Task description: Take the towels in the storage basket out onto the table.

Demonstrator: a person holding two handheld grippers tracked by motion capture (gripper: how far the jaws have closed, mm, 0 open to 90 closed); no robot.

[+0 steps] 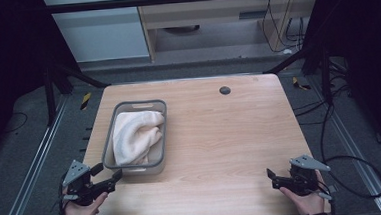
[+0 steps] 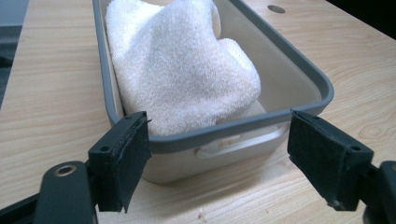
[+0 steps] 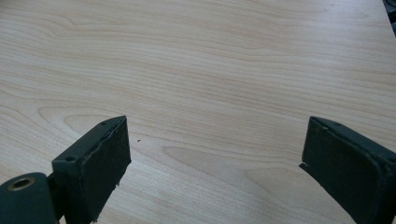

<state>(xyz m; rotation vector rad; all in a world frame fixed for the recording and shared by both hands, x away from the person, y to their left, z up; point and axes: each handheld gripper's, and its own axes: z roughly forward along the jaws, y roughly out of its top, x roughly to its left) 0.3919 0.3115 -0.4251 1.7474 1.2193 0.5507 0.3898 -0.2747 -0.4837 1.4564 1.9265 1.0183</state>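
1. High view: one grey basket (image 1: 109, 145) sits left of centre on the wooden table (image 1: 220, 135), and one cream towel (image 1: 135, 136) lies bunched inside it, taking up most of the inside. A small dark round disc (image 1: 224, 90) is set in the tabletop at upper centre. Two grippers are in the frame: the left gripper (image 1: 108, 173) at lower left, just beside the basket's near end, jaws apart; the right gripper (image 1: 273, 178) at lower right, well apart from the basket, over bare wood. One hand holds each. Grey floor, metal rails, dark frame legs and loose cables surround the table; pale cabinets stand along the top of the frame.

2. Left gripper view: the basket runs from the centre to the top of the frame, with the towel heaped against its left wall and bare floor along the right. The two black jaws stand wide apart, either side of the near rim, clamping nothing.

3. Right gripper view: pale wood grain spreads across the frame. The two jaws stand wide apart at the bottom corners, with nothing between them.
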